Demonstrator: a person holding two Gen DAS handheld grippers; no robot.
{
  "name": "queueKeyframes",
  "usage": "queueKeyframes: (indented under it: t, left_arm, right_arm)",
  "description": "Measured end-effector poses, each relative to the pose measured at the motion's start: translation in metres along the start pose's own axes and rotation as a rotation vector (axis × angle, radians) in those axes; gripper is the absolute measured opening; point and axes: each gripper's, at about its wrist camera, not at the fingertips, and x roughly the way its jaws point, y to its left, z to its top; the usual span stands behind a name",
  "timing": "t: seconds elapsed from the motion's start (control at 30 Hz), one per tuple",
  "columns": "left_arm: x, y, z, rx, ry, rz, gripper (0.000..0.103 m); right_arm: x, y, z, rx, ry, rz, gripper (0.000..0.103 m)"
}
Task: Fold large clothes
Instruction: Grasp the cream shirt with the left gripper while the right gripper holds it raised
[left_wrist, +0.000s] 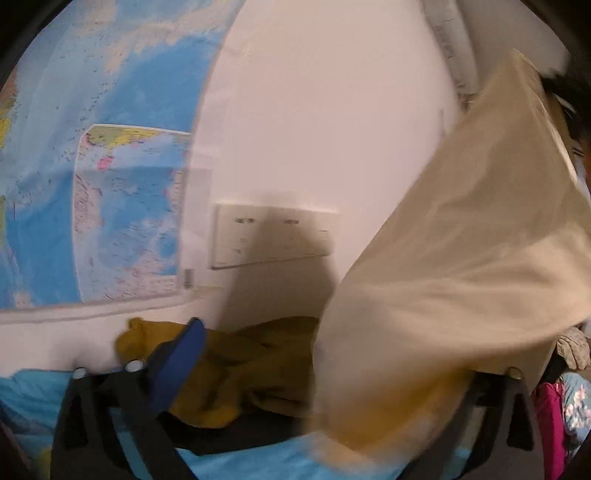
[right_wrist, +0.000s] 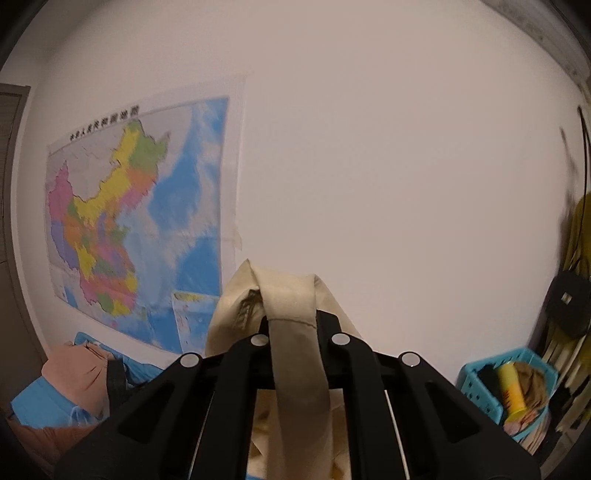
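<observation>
Clamping a folded band of the large beige cotton garment (right_wrist: 295, 332), the right gripper (right_wrist: 299, 328) holds it aloft. Cloth billows toward 2 o'clock from the left gripper (left_wrist: 332, 369), whose jaw spacing cannot be told; the right hand is judged nearer.

Pale wall (right_wrist: 369, 166) with taped map (right_wrist: 136, 218)

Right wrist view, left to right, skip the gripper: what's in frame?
Pink garment on the blue bedding → wall map → beige garment clamped in the right gripper → blue basket → yellow tube inside it → black bag hanging at the edge.
</observation>
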Motion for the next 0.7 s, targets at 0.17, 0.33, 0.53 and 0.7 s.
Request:
queueKeyframes:
  t: [0.17, 0.33, 0.53, 0.7]
  left_arm:
    - [0.035, -0.059, -0.056, 0.109, 0.066, 0.025, 0.097]
    - [0.064, -0.060, -0.046, 0.053, 0.155, -0.069, 0.008]
    - [0.014, -0.044, 0.031, -0.051, 0.003, -0.118, 0.005]
    - [-0.082, -0.049, 0.094, -0.041, -0.149, -0.089, 0.005]
  right_arm:
    - [-0.022, 0.006, 0.004, -0.005, 0.015, -0.018, 0.004]
    - [-0.057, -0.005, -0.004, 0.037, 0.019, -0.039, 0.004]
    - [-0.136, -0.014, 0.004, 0.071, -0.098, -0.047, 0.004]
    - [-0.196, -0.014, 0.009, 0.078, -0.162, -0.073, 0.004]
